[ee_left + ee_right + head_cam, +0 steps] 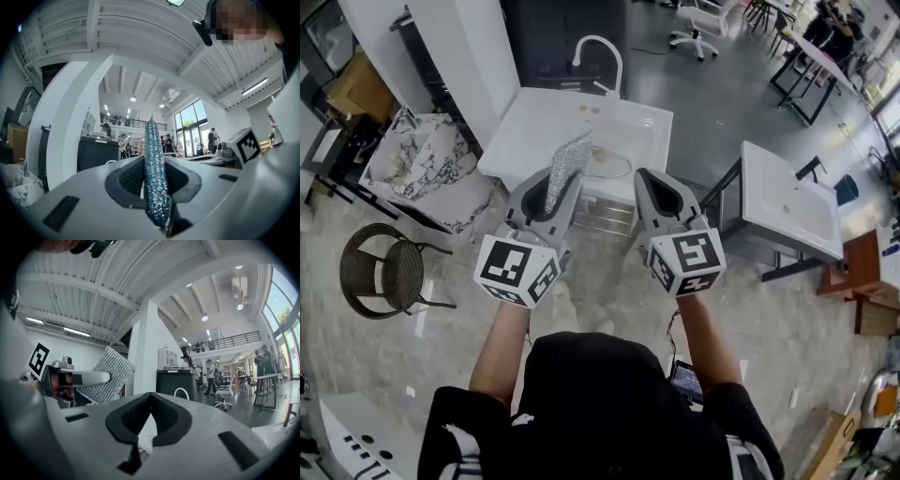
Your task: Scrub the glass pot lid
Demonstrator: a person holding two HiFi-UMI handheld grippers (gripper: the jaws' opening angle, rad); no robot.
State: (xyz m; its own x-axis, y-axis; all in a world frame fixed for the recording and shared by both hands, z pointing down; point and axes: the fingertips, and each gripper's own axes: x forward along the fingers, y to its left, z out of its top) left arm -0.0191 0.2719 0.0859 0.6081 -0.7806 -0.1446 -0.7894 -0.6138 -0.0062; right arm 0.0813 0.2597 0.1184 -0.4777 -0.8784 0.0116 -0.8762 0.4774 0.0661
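Observation:
The glass pot lid (607, 163) lies on the white sink counter (534, 122) in the head view, just beyond both grippers. My left gripper (559, 180) is shut on a sparkly silver scrub pad (569, 161) that stands upright out of its jaws. In the left gripper view the pad (155, 173) is seen edge-on between the dark pads. My right gripper (655, 185) is held beside the left one, shut with nothing in it. The right gripper view shows its jaws (150, 401) closed together, and the pad (106, 373) off to the left.
A curved white faucet (600, 52) rises at the counter's far side. A second white basin unit (792, 197) stands to the right, a marble-patterned one (422, 159) to the left, and a wicker chair (389, 272) at the near left. People and desks are far back.

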